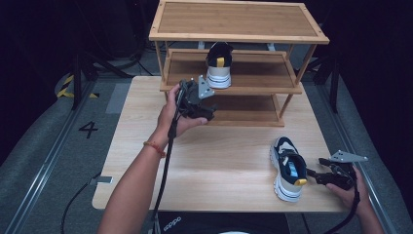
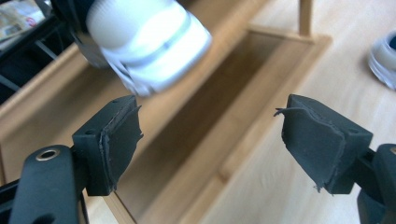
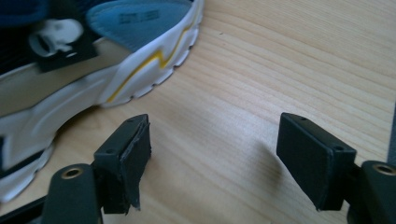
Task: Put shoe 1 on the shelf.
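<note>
One white, beige and dark sneaker [image 1: 219, 66] stands on the middle shelf of a wooden rack [image 1: 238, 35], heel toward me. Its white heel [image 2: 149, 42] shows blurred just above my left gripper [image 2: 210, 126], which is open with nothing between its pads. In the high view that left gripper [image 1: 208, 112] hovers at the rack's front left, below the shoe. The second sneaker [image 1: 288, 168] lies on the table at the front right. My right gripper [image 1: 314, 174] sits by its heel, open. The sneaker [image 3: 93, 70] lies left of the right gripper [image 3: 215, 140], outside its jaws, over bare wood.
The rack has three shelves: the top one [image 1: 234, 19] and the bottom one [image 1: 243, 109] hold nothing. The light wooden table [image 1: 219, 165] ends close behind the right hand. Dark floor with rails surrounds it, and cables trail from both grippers.
</note>
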{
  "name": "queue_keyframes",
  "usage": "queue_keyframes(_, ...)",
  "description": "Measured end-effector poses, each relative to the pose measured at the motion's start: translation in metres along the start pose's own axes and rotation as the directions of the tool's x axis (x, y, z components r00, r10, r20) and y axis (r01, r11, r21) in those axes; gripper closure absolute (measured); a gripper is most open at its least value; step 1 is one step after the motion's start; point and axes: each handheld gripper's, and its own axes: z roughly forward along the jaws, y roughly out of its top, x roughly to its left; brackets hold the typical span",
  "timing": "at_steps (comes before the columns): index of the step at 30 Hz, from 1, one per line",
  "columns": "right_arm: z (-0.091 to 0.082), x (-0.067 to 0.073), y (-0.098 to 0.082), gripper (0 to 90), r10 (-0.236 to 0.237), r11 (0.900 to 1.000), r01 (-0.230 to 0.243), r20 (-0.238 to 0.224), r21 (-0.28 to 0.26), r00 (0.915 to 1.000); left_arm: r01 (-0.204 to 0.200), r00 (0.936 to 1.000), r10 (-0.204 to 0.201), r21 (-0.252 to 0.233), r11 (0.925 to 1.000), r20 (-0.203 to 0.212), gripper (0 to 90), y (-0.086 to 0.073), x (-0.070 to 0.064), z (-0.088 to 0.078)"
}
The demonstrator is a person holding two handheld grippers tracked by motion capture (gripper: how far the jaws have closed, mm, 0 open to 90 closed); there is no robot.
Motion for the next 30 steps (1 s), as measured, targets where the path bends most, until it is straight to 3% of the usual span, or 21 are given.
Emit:
queue_keyframes(7, -0.037, 0.011, 0.013, 30.9, -0.068, 0.996, 0.065, -0.05, -0.062, 0.9964, -0.029, 0.9989, 0.026, 0.073, 0.9969, 0.039, 20.6, -0.049, -0.021, -0.011)
queue_keyframes(13, -0.056, 0.024, 0.024, 31.1, -0.118, 0.99, 0.109, -0.099, -0.091, 0.9881, -0.032, 0.998, 0.024, 0.148, 0.9885, 0.059, 21.0, -0.093, -0.036, -0.016)
queue_keyframes(15, -0.064, 0.035, 0.032, 31.4, -0.163, 0.983, 0.152, -0.112, -0.101, 0.9803, -0.046, 0.9975, 0.035, 0.182, 0.9822, 0.062, 21.2, -0.115, -0.042, -0.019)
queue_keyframes(16, -0.069, 0.04, 0.037, 31.9, -0.183, 0.979, 0.17, -0.119, -0.111, 0.9759, -0.03, 0.9977, 0.018, 0.185, 0.9822, 0.065, 21.4, -0.124, -0.044, -0.02)
queue_keyframes(20, -0.082, 0.055, 0.051, 32.7, -0.25, 0.963, 0.23, -0.15, -0.138, 0.9565, 0.0, 0.9967, -0.02, 0.243, 0.97, 0.079, 21.9, -0.164, -0.047, -0.024)
queue_keyframes(22, -0.084, 0.065, 0.058, 32.8, -0.29, 0.953, 0.27, -0.165, -0.136, 0.9427, 0.032, 0.995, -0.055, 0.252, 0.9671, 0.084, 21.8, -0.178, -0.047, -0.027)
queue_keyframes(23, -0.084, 0.069, 0.061, 32.8, -0.31, 0.947, 0.288, -0.176, -0.139, 0.9343, 0.032, 0.995, -0.055, 0.252, 0.9671, 0.084, 21.7, -0.178, -0.047, -0.027)
queue_keyframes(24, -0.084, 0.069, 0.061, 32.8, -0.31, 0.947, 0.288, -0.176, -0.139, 0.9343, 0.06, 0.9926, -0.085, 0.254, 0.9654, 0.087, 21.7, -0.189, -0.048, -0.029)
queue_keyframes(28, -0.08, 0.089, 0.072, 32.5, -0.363, 0.932, 0.343, -0.257, -0.119, 0.8957, 0.14, 0.9782, -0.175, 0.261, 0.955, 0.113, 21.4, -0.217, -0.048, -0.034)
queue_keyframes(30, -0.077, 0.095, 0.074, 32.4, -0.374, 0.927, 0.364, -0.268, -0.091, 0.8878, 0.168, 0.972, -0.203, 0.256, 0.9519, 0.118, 20.8, -0.225, -0.047, -0.036)
